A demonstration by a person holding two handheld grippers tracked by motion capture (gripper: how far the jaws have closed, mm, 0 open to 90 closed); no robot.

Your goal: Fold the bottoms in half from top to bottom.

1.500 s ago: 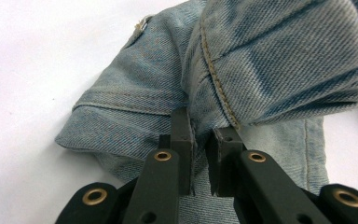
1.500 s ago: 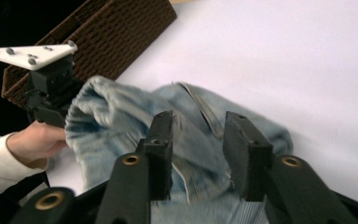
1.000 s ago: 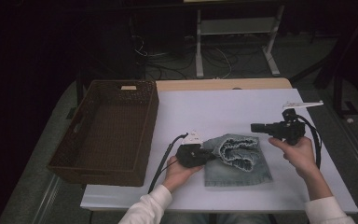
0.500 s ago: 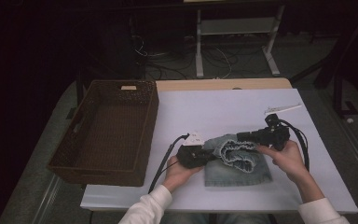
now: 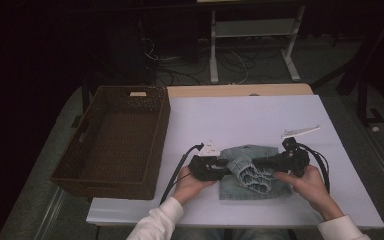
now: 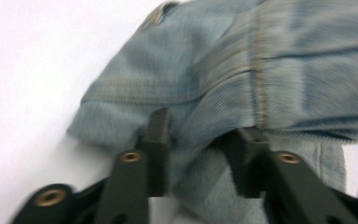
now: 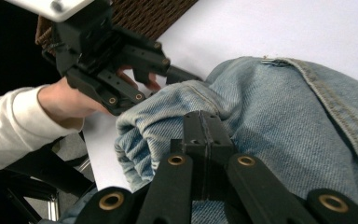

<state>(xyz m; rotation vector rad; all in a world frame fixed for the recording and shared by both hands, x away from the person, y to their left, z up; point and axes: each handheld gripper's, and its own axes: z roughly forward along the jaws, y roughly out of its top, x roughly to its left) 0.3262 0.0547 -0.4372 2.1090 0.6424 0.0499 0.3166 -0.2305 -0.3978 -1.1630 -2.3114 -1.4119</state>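
Lying crumpled, soft faded denim jeans (image 5: 252,172) (ribbed seams)

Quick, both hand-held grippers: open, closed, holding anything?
Left hand-held gripper: jaws apart, just been opening, a fold of the jeans still between them.
Right hand-held gripper: jaws shut together, nothing gripped, resting on the jeans.

One denim garment (image 5: 252,172), one wicker basket (image 5: 111,140), two claws.
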